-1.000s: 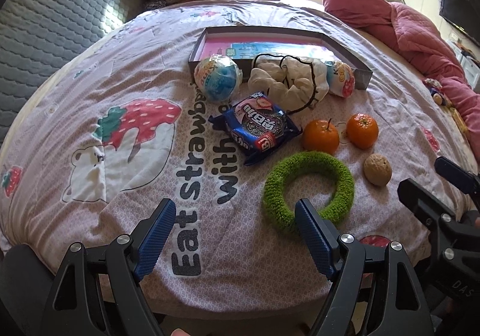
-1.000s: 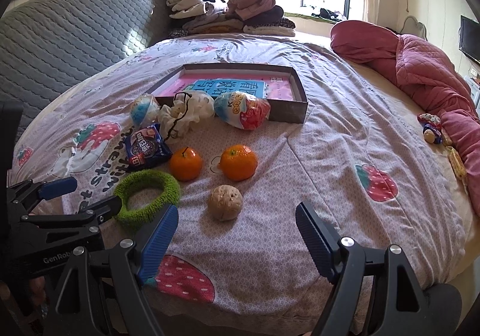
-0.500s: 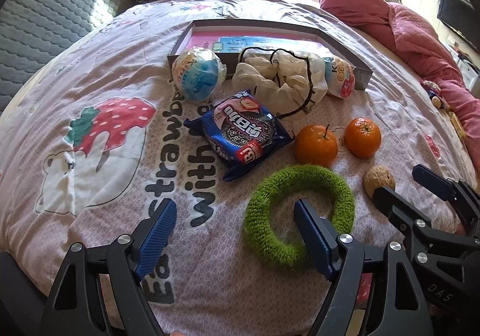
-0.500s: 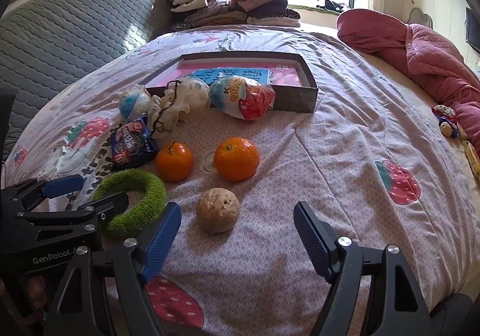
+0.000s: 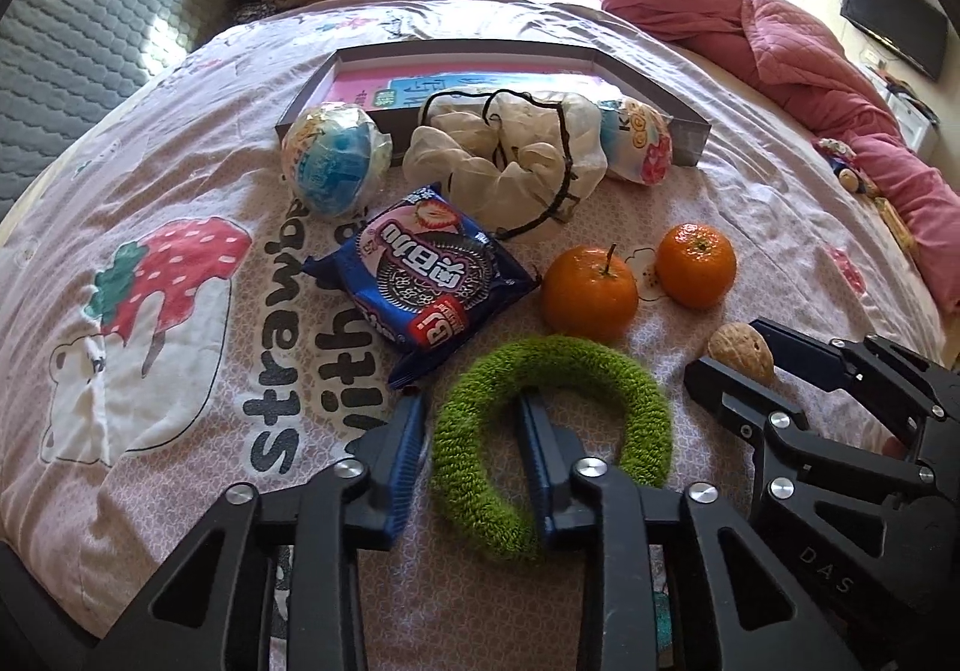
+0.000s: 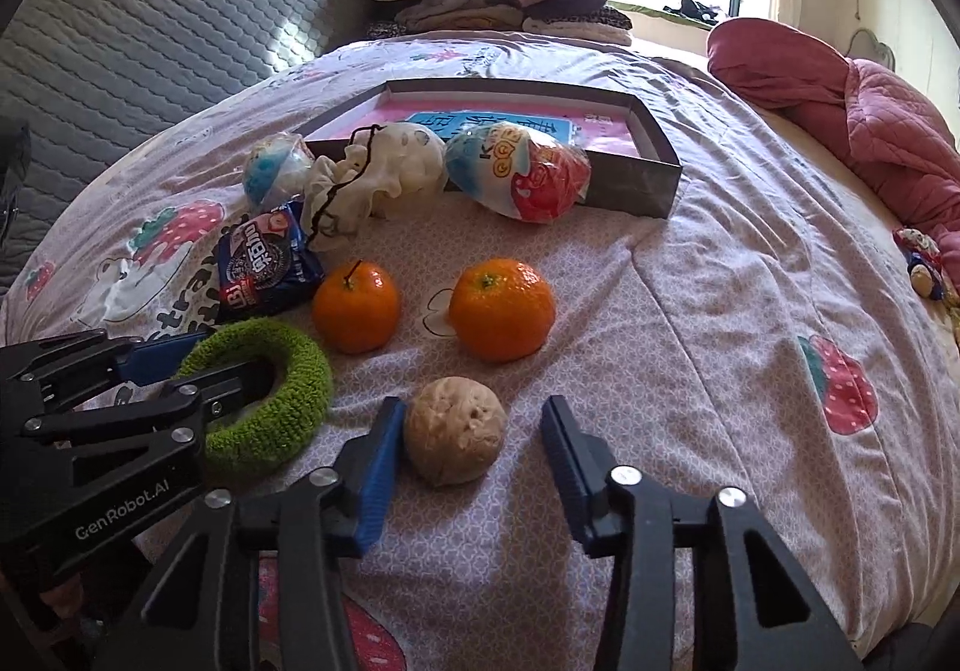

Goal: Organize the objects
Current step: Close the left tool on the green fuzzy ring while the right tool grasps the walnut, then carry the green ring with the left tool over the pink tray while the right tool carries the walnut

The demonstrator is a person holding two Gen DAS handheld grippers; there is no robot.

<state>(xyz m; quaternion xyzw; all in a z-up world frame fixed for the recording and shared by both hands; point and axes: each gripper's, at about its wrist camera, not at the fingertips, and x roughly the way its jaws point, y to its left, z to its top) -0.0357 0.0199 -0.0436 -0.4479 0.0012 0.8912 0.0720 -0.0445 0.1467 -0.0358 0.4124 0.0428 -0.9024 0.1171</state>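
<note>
Objects to organize, all loose on the pink strawberry-print bedsheet point(image 6: 720, 311). None is in the shallow grey cardboard box with the pink liner point(image 5: 684, 98) at the far side yet, so I judge the task barely started.

My left gripper point(image 5: 474, 449) straddles the near-left arc of the fuzzy green knitted ring point(image 5: 600, 365): one finger outside, one inside the hole. The jaws are narrowed around the band, pads look just at the yarn; can't tell if the squeeze is firm. The ring lies flat on the sheet, not lifted.

My right gripper point(image 6: 474, 455) is open around the rough tan walnut point(image 6: 454, 429). The left finger point(image 6: 378, 467) touches or nearly touches the nut, the right one is clear of it. No grip yet.

Left untouched:
- two oranges just beyond the ring and nut, the stemmed orange mandarin point(image 6: 356, 305) on the left, the stemless orange mandarin point(image 6: 501, 308) on the right
- blue foil cookie packet point(image 5: 420, 275), left of the mandarins
- white cloth drawstring pouch with black cord point(image 5: 510, 161), touching the box's near wall
- blue-and-white wrapped toy egg point(image 5: 336, 161), far left
- red-and-blue wrapped toy egg point(image 6: 519, 170), leaning on the box's near wall

Everything is left to place; the box seems the likely target, which is a guess.
</note>
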